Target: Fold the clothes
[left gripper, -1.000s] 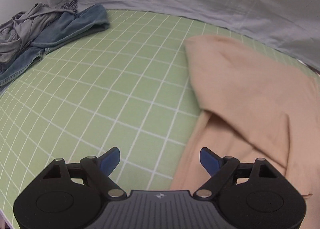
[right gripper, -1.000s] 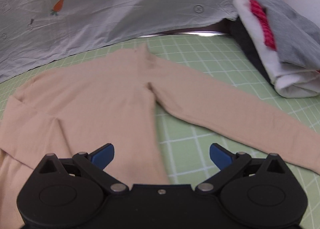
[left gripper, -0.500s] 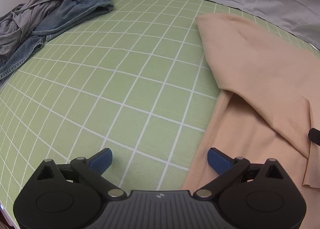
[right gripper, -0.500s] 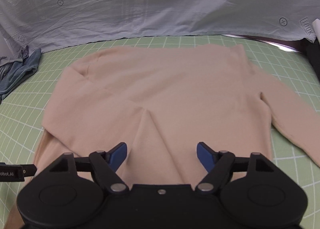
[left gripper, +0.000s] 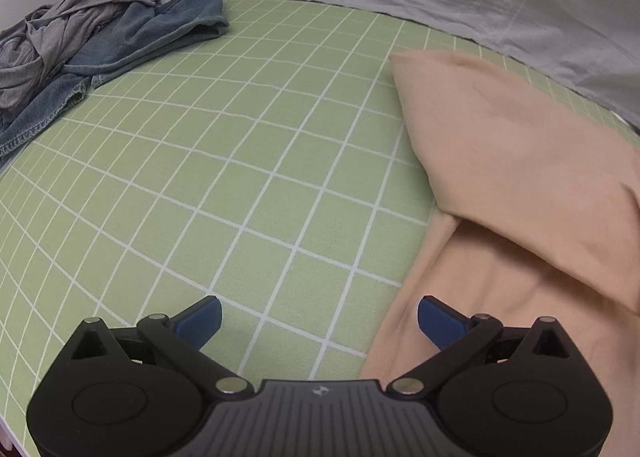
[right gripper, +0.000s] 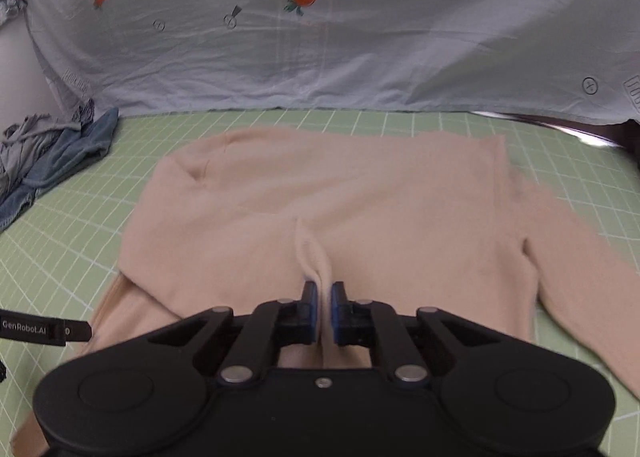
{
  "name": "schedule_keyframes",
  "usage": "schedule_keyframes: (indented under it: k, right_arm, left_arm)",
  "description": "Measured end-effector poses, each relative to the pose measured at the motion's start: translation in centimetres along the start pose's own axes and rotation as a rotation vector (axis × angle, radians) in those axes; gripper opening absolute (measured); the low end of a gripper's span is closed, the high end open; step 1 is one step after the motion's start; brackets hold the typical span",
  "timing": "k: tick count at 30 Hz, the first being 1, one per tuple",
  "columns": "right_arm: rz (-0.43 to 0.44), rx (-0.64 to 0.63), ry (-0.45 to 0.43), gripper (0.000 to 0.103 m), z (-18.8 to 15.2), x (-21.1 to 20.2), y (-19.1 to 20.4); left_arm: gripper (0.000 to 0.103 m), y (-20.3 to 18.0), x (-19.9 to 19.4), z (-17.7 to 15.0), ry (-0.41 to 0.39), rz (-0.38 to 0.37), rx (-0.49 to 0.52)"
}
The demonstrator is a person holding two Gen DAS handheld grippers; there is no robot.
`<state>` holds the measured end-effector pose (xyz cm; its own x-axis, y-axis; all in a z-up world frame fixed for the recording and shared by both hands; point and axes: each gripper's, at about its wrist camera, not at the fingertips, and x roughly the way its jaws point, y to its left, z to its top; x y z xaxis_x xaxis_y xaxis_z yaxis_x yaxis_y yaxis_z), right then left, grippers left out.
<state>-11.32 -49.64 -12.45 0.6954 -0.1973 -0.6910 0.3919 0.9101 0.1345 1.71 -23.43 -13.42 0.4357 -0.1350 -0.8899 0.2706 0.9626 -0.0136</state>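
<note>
Pinching a raised ridge of the peach sweater, the right gripper has just been closing, and its blue pads now clamp the knit between them, probably to lift the body for a fold. The sweater lies spread on the green grid mat, ahead of those jaws. The left gripper hangs with jaws spread wide and empty; the sweater's edge lies under its right finger, likely awaiting its own hold.

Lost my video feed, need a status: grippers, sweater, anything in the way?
Right gripper just closed, pinching a ridge of the beige sweater. Left gripper open, empty, over the sweater's left edge. Jeans pile far off; nothing in the way.
</note>
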Motion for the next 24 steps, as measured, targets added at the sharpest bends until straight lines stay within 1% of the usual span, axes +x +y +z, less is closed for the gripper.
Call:
schedule_keyframes:
  k: [2, 4, 7, 9, 12, 14, 15, 16, 17, 18, 19, 20, 21, 24]
  right_arm:
    - [-0.043, 0.033, -0.038, 0.007, 0.8, -0.5, -1.9]
    - [-0.113, 0.069, -0.075, 0.007, 1.6, -0.7, -4.7]
    - [-0.250, 0.125, -0.121, 0.007, 3.5, -1.6, -9.6]
    - [-0.346, 0.193, -0.153, 0.007, 4.3, -2.4, -13.1]
    - [-0.453, 0.253, -0.166, 0.008, 4.5, -3.2, -16.7]
    - [-0.490, 0.256, -0.142, 0.015, 4.2, -3.3, -17.4]
    - [-0.500, 0.247, -0.135, 0.028, 3.9, -3.4, -17.2]
    - [-0.505, 0.229, -0.137, 0.049, 3.5, -3.6, -16.5]
    - [-0.509, 0.209, -0.140, 0.059, 3.2, -3.8, -15.8]
    - [-0.502, 0.193, -0.147, 0.076, 2.8, -4.1, -14.9]
    - [-0.491, 0.178, -0.154, 0.088, 2.5, -4.3, -13.9]
    - [-0.481, 0.163, -0.162, 0.093, 2.1, -4.5, -12.9]
    - [-0.458, 0.155, -0.167, 0.103, 1.8, -4.8, -11.7]
    - [-0.387, 0.144, -0.166, 0.103, 0.7, -5.5, -8.0]
  left_arm:
    - [0.103, -0.1, -0.6, 0.5, -0.026, -0.022, -0.013]
    - [0.103, -0.3, -1.1, 1.0, -0.050, -0.034, -0.025]
    - [0.103, -0.3, -1.3, 1.5, -0.068, -0.030, -0.033]
    - [0.103, -0.1, -1.1, 1.5, -0.069, -0.014, -0.039]
    - [0.103, 0.4, -0.8, 1.3, -0.058, 0.006, -0.061]
    - [0.103, 0.9, -0.8, 1.0, -0.052, 0.011, -0.072]
    - [0.103, 1.1, -0.9, 0.9, -0.053, 0.014, -0.076]
    - [0.103, 1.3, -1.1, 0.7, -0.056, 0.018, -0.079]
    - [0.103, 1.4, -1.3, 0.6, -0.059, 0.021, -0.081]
    - [0.103, 1.6, -1.6, 0.4, -0.062, 0.023, -0.083]
    - [0.103, 1.8, -2.0, 0.2, -0.067, 0.024, -0.083]
    - [0.103, 2.0, -2.5, -0.1, -0.072, 0.025, -0.083]
    - [0.103, 2.2, -3.0, -0.4, -0.081, 0.025, -0.079]
    - [0.103, 3.1, -4.2, -1.6, -0.090, 0.020, -0.065]
